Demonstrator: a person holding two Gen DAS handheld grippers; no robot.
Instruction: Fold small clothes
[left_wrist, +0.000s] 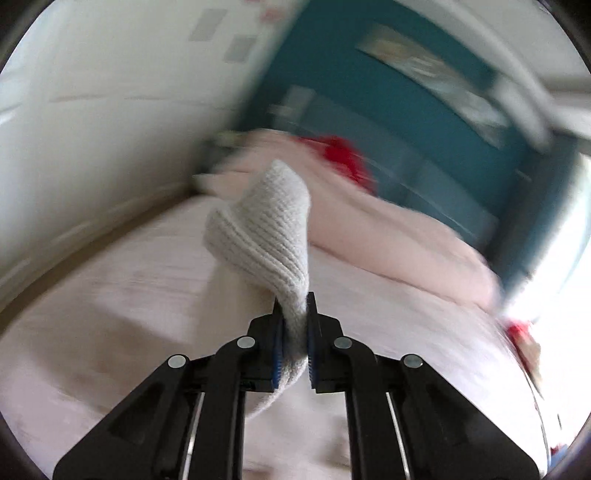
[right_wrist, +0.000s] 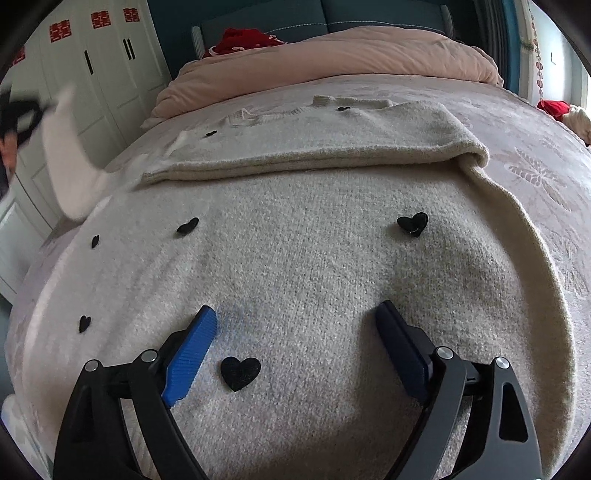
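Note:
A cream knit sweater (right_wrist: 295, 240) with small black hearts lies spread on the bed. One sleeve (right_wrist: 314, 144) is folded across its chest. My left gripper (left_wrist: 295, 306) is shut on the ribbed cuff of the other sleeve (left_wrist: 266, 221) and holds it up off the bed. In the right wrist view that lifted sleeve (right_wrist: 70, 158) shows blurred at the far left, with the left gripper (right_wrist: 22, 110) above it. My right gripper (right_wrist: 295, 314) stands open low over the sweater's lower body, blue pads wide apart. A black heart (right_wrist: 240, 373) lies between its fingers, and they hold nothing.
A pink quilt (right_wrist: 332, 51) is bunched at the head of the bed, with red cloth (right_wrist: 243, 38) behind it against a teal headboard (right_wrist: 369, 14). White wardrobe doors (right_wrist: 110, 62) stand to the left. Patterned bedsheet (right_wrist: 535, 166) lies bare right of the sweater.

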